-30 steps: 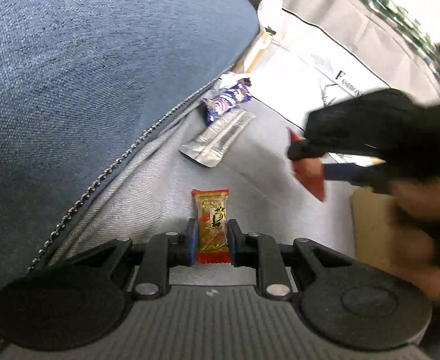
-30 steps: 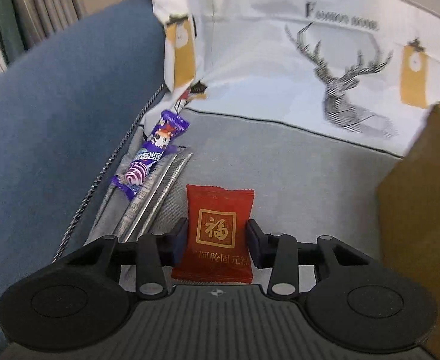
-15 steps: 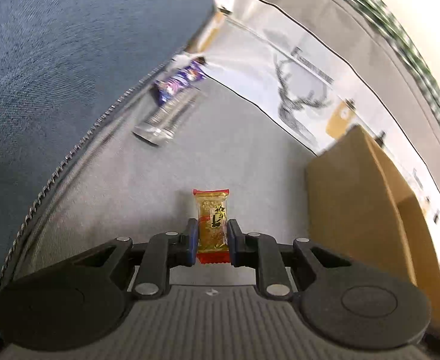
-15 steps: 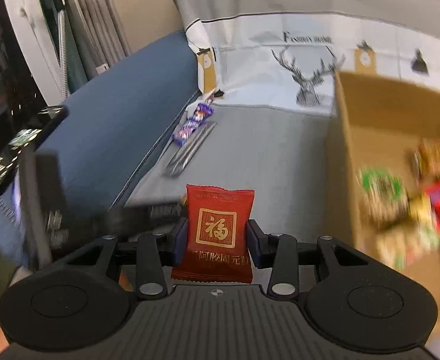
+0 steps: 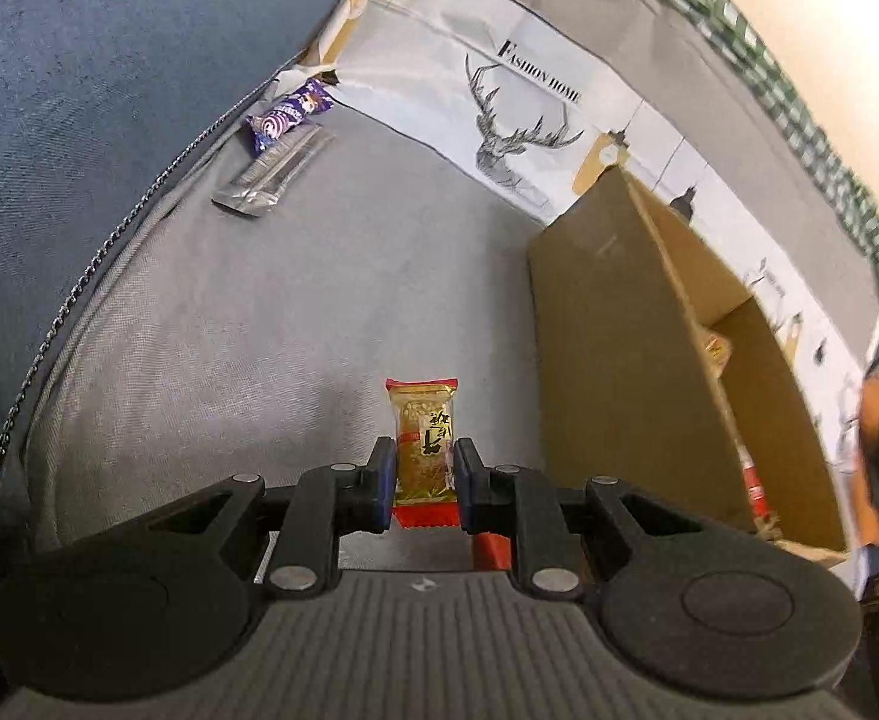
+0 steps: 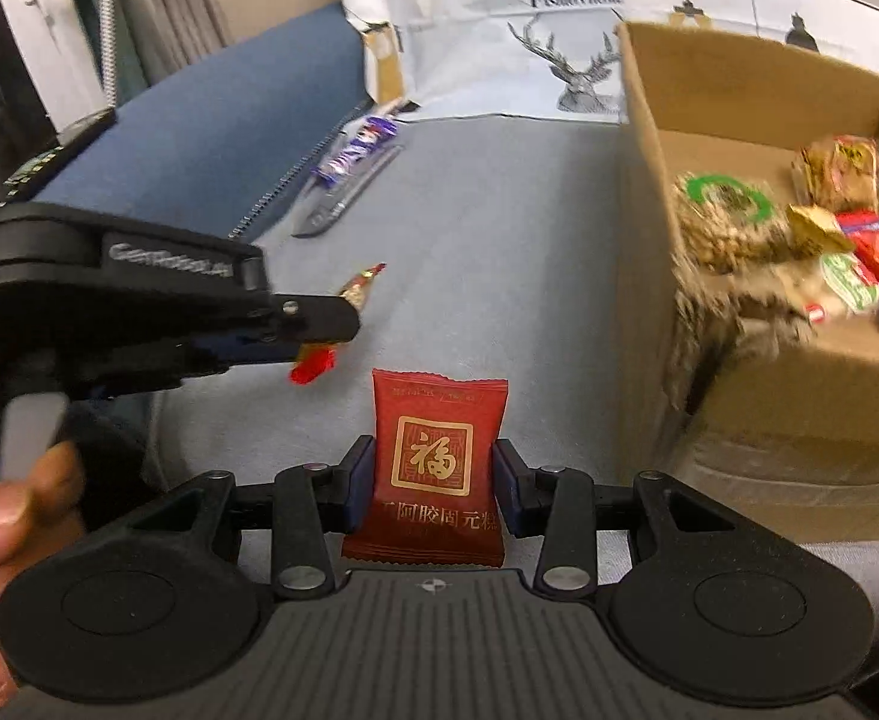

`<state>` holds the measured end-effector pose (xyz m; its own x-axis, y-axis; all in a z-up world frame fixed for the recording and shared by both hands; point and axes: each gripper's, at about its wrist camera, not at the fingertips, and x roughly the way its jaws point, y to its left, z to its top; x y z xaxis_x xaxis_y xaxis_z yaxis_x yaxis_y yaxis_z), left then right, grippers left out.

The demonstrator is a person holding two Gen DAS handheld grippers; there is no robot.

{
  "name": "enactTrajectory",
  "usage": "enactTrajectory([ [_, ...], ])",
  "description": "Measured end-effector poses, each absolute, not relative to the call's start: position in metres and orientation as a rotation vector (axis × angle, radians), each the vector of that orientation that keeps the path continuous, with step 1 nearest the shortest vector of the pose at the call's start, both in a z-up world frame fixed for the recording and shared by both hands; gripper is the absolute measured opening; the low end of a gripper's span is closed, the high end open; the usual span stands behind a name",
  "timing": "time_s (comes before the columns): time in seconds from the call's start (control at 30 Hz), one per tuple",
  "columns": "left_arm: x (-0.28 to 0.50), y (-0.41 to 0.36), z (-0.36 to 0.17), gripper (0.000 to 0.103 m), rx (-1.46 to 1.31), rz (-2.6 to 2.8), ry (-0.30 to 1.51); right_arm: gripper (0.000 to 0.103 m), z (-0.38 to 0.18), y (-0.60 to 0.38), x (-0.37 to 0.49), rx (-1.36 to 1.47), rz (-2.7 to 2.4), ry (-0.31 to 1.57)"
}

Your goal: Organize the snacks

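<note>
My left gripper (image 5: 422, 483) is shut on a gold snack packet with red ends (image 5: 422, 429), held above the grey cushion. It also shows from the side in the right wrist view (image 6: 319, 324). My right gripper (image 6: 433, 480) is shut on a dark red snack packet with a gold square emblem (image 6: 436, 456). An open cardboard box (image 5: 613, 324) stands to the right; in the right wrist view the box (image 6: 739, 78) holds several snack packs (image 6: 733, 222). A purple candy wrapper (image 5: 286, 114) and a clear silver packet (image 5: 277, 171) lie far back by the blue sofa arm.
A blue sofa arm (image 5: 91, 90) with a zipper edge rises at the left. A white deer-print cloth (image 5: 517, 114) drapes behind the box. The grey cushion (image 5: 295, 300) lies between the far packets and the box.
Both grippers have drawn back from the far packets toward the box, each keeping its snack. The box and its contents have come into the right wrist view.
</note>
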<state>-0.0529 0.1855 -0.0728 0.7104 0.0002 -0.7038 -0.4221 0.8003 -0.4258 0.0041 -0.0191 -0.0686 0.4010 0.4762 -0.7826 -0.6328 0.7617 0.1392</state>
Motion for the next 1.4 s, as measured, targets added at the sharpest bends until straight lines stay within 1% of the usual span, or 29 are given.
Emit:
enactTrajectory([
  [0.33, -0.029, 0.168, -0.1, 0.022, -0.438, 0.309, 0.903, 0.044, -0.093, -0.009, 0.006, -0.28, 0.711, 0.955],
  [0.47, -0.028, 0.168, -0.103, 0.024, -0.43, 0.304, 0.901, 0.048, -0.094, -0.011, 0.009, -0.282, 0.719, 0.966],
  [0.63, -0.025, 0.168, -0.104, 0.025, -0.425, 0.306, 0.891, 0.05, -0.095, -0.013, 0.009, -0.288, 0.741, 0.969],
  [0.77, -0.024, 0.161, -0.104, 0.032, -0.396, 0.312, 0.872, 0.051, -0.096, -0.012, 0.006, -0.314, 0.748, 0.956],
  [0.9, -0.022, 0.153, -0.104, 0.032, -0.338, 0.315, 0.871, 0.051, -0.098, -0.012, 0.005, -0.322, 0.744, 0.951],
  [1.03, -0.022, 0.153, -0.104, 0.031, -0.332, 0.316, 0.871, 0.051, -0.099, -0.009, 0.003, -0.327, 0.739, 0.948],
  [1.1, -0.022, 0.154, -0.104, 0.024, -0.331, 0.319, 0.872, 0.049, -0.099, -0.01, 0.003, -0.327, 0.736, 0.945],
  [1.13, -0.023, 0.154, -0.104, 0.023, -0.334, 0.317, 0.872, 0.047, -0.099, -0.01, 0.003, -0.322, 0.735, 0.945],
  [1.4, -0.024, 0.155, -0.104, 0.022, -0.344, 0.307, 0.872, 0.045, -0.094, -0.016, 0.003, -0.275, 0.718, 0.931],
])
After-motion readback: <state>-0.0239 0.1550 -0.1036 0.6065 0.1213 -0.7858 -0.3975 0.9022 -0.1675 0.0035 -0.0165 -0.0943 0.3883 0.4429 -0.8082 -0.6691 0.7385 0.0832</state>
